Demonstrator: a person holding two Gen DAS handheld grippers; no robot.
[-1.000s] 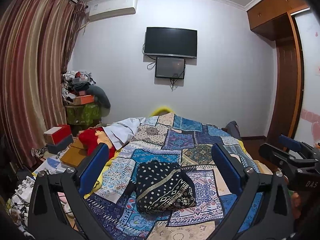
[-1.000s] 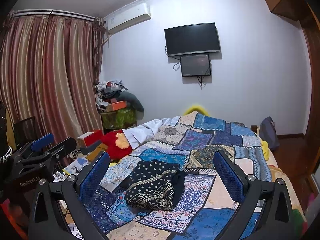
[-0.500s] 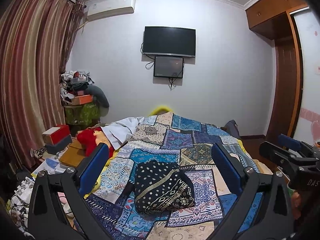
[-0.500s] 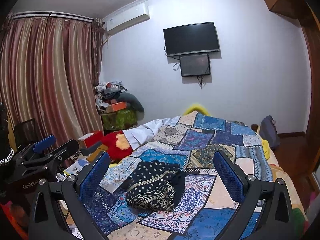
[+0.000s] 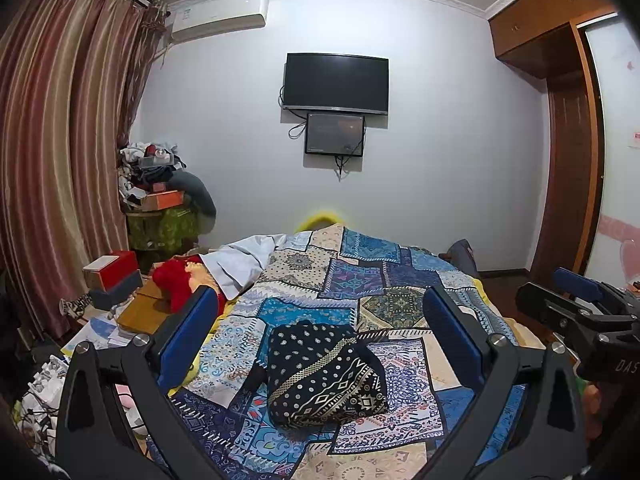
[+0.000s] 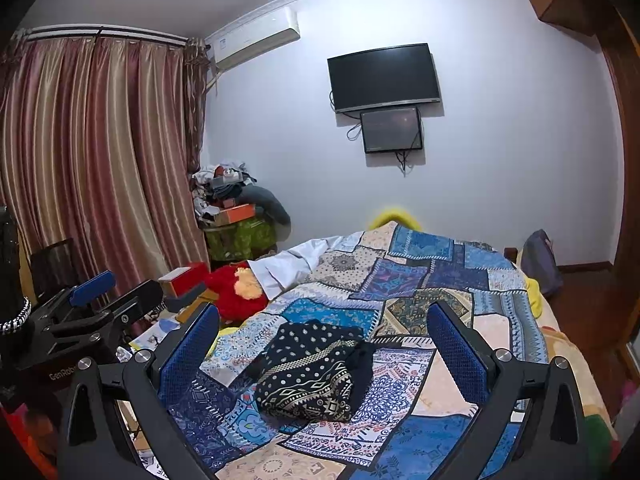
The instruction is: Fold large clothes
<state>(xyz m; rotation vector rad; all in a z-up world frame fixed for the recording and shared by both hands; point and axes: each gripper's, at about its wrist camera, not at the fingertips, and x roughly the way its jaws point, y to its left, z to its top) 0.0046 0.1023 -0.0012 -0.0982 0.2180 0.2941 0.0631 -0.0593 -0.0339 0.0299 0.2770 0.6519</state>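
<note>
Two grippers, left gripper [image 5: 320, 336] and right gripper [image 6: 324, 340], raised above patchwork bedspread [image 5: 400, 276], fingers spread wide, grasping nothing. Folded black patterned garment [image 5: 324, 376] lying on bedspread between both finger pairs, untouched.

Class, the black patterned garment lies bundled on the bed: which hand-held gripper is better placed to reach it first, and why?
Marginally the left hand-held gripper: the bundled garment sits centred between its open fingers. For the right hand-held gripper, also open, the garment lies slightly left of centre. Neither touches it.
</note>
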